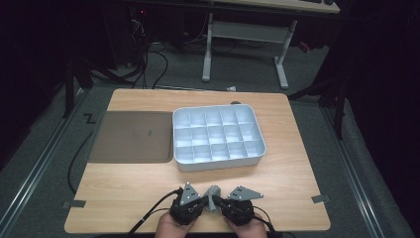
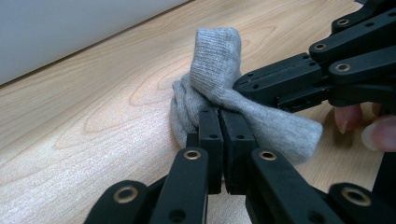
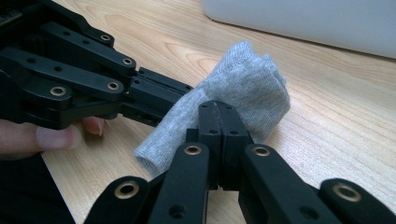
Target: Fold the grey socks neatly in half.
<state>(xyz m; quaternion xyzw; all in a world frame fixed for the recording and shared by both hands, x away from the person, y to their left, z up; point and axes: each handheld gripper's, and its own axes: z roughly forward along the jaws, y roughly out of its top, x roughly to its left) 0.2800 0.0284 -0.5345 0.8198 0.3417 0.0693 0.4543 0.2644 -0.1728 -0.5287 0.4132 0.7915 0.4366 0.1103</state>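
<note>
A small grey knitted sock lies bunched on the wooden table near its front edge, held between both grippers. In the left gripper view my left gripper is shut on the lower fold of the sock, while the right gripper comes in from the right and pinches the same cloth. From the right gripper view, my right gripper is shut on the sock, and the left gripper bites it from the left. In the high view the left gripper and right gripper point at each other.
A white tray with several empty compartments stands at the middle of the table. A dark flat mat lies to its left. Bare wood runs along the front edge on both sides of the hands. Cables trail toward the person.
</note>
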